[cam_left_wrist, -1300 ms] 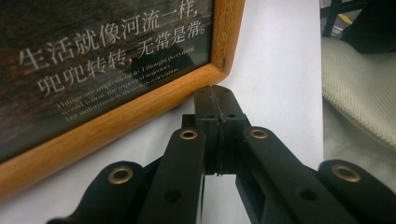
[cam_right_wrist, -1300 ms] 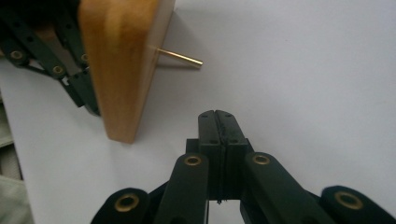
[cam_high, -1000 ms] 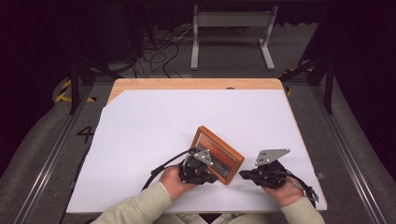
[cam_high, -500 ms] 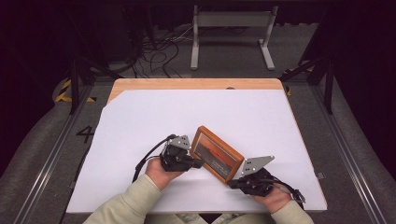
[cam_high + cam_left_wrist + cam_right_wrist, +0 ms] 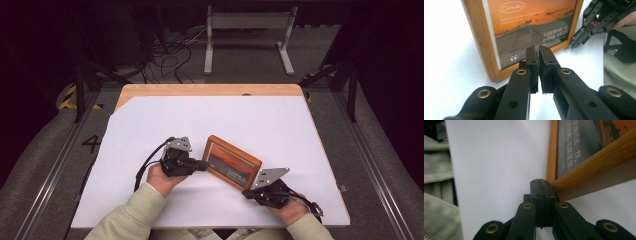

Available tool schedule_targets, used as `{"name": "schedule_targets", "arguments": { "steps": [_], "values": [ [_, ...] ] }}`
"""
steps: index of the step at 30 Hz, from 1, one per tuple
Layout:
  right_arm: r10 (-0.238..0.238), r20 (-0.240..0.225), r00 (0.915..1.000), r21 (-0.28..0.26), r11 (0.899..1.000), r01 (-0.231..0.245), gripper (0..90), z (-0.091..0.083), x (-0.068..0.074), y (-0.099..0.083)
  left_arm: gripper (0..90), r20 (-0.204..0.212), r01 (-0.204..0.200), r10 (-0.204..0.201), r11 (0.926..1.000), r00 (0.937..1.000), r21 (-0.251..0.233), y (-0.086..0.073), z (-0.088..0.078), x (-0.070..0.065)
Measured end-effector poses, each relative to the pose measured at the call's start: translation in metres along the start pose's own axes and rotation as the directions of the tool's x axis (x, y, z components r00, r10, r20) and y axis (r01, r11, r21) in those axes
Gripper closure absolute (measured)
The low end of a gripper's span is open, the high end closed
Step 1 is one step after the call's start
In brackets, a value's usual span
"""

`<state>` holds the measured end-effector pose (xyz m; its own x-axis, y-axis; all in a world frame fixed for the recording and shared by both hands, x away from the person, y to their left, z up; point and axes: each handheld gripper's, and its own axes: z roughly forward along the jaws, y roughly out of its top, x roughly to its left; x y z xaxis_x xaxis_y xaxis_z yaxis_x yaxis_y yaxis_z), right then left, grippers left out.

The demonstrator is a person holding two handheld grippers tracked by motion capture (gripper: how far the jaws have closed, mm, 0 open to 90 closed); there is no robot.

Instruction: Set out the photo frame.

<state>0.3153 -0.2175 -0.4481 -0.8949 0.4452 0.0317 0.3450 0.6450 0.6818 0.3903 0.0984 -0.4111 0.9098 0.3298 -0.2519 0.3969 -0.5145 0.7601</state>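
On the tabletop a white sheet (image 5: 210, 145) covered nearly all of the wooden table (image 5: 210, 90), and we saw only a strip of bare wood along the far edge. Near the front of the sheet, between our two hands, lay the picture frame (image 5: 232, 161), a wooden one around an orange sunset print with pale lettering, set at an angle to the table's edges.

We held the left gripper (image 5: 204, 163) just beside the frame's left end, tips pointing at it. From the left gripper view its jaws stood almost together, a thin slit between the pads, nothing gripped; they had just been easing apart slightly, and the frame (image 5: 524, 32) lay just beyond the tips.

We kept the right gripper (image 5: 248, 192) at the frame's near right corner. From the right gripper view its jaws were pressed fully together, empty, with the wooden corner (image 5: 584, 167) right against the side of the tips. We could not tell whether they truly touched the wood.
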Motion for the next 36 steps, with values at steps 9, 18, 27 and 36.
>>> {"name": "schedule_targets", "arguments": {
  "steps": [9,18,27,36],
  "values": [
    [0.016,0.073,0.9972,-0.008,1.000,-0.016,90.0,0.001,-0.016,0.000,85.8,-0.022,0.012,-0.012,0.9999,0.9997,-0.005,-0.002,-0.004,0.003],
    [0.038,0.121,0.9919,-0.015,0.999,-0.037,90.0,-0.001,-0.028,-0.001,85.5,-0.046,0.028,-0.028,0.9996,0.9985,-0.011,-0.007,-0.012,0.009],
    [0.052,0.135,0.9895,-0.013,0.999,-0.051,90.0,-0.003,-0.034,-0.001,85.1,-0.067,0.041,-0.042,0.9991,0.9969,-0.011,-0.013,-0.017,0.010],
    [0.033,0.097,0.9948,-0.090,0.996,-0.024,90.0,-0.026,-0.030,0.007,81.2,-0.107,0.039,-0.041,0.9990,0.9934,-0.021,-0.021,-0.031,0.010]
  ]
}}
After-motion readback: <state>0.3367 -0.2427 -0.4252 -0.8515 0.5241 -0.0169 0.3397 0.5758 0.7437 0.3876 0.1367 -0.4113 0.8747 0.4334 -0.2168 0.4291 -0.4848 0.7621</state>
